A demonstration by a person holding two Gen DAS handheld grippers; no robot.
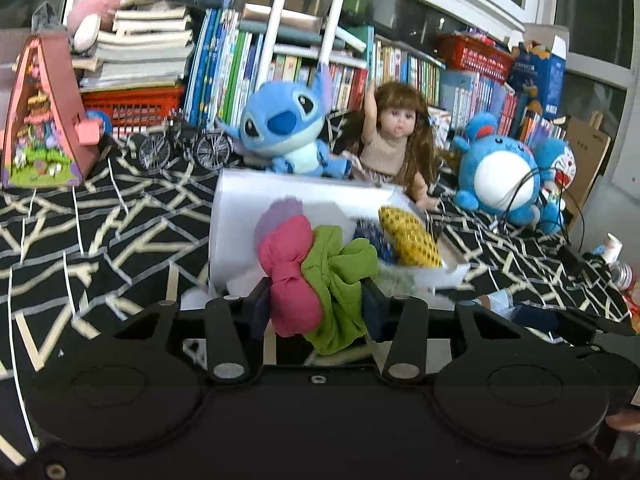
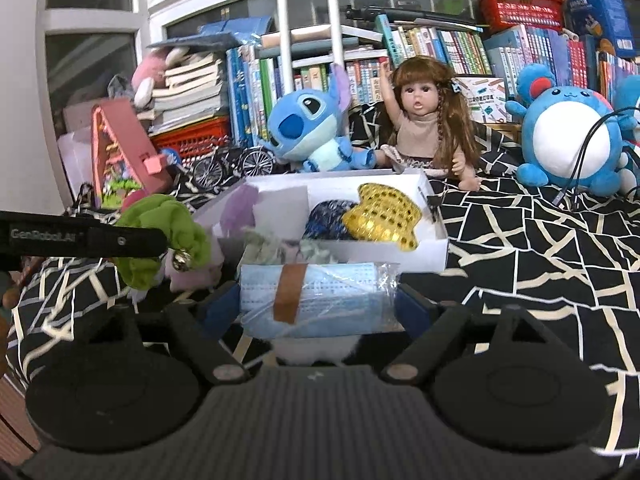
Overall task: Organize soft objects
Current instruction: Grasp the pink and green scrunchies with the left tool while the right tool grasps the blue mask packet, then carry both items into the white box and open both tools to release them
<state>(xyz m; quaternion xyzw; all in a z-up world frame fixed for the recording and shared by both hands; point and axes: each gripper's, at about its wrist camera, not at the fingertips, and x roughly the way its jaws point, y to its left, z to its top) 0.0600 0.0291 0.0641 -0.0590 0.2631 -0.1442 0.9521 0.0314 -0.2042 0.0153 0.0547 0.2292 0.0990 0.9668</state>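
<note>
In the left wrist view, the left gripper sits at the lower centre of the frame with its jaws drawn close together, clamped on a bundle of two soft fabric pieces: a pink knotted cloth on the left and a green scrunchie-like cloth on the right, both bulging out above the pads. Just behind them, in the middle of the frame, is a white box with its lid standing up; inside it at the right lie a gold sequined pouch and a dark blue sparkly item, touching each other. In the right wrist view, the right gripper at lower centre has its jaws fairly wide and pressed against both ends of a plastic-wrapped pack of blue face masks, banded by a brown strip, held just in front of the box's near wall. The left gripper's black arm enters from the left edge of that view, with the green cloth beside the box's left corner. Everything rests over a black cloth with pale line pattern. Behind the box, in the upper half of both views, sit a blue Stitch plush, a long-haired doll with one arm raised, and a round blue plush at the right, before rows of books.
</note>
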